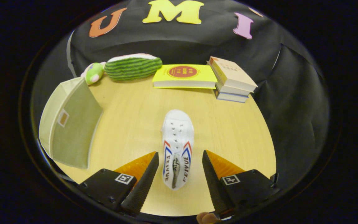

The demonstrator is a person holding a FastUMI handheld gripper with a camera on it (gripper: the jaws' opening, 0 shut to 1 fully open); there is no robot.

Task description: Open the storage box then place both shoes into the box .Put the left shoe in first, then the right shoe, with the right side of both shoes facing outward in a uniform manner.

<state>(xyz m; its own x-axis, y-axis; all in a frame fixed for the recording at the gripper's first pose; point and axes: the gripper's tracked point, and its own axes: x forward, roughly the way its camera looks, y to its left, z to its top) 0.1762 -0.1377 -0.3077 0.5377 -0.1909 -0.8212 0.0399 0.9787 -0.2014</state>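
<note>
Light wood table [228, 130], round-edged. White shoe [177, 146] lies on it betw. the gripper [180, 158] fingers, heel end nearest, toe pointing away; fingers spread wide, clear of it each side. Beige fabric storage box [70, 124] sits left of the fingers, lid shut. Beyond the shoe at the far edge: yellow book [185, 76] lying flat, stack of 3 books [231, 79] just right of it, green striped plush [132, 66] to its left, small pink-green plush [92, 73] next to that.

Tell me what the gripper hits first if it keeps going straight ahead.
Probably the white sneaker: the open gripper already straddles its heel end, toe pointing away. Beyond lies the yellow book. Height above the shoe is unclear.
</note>
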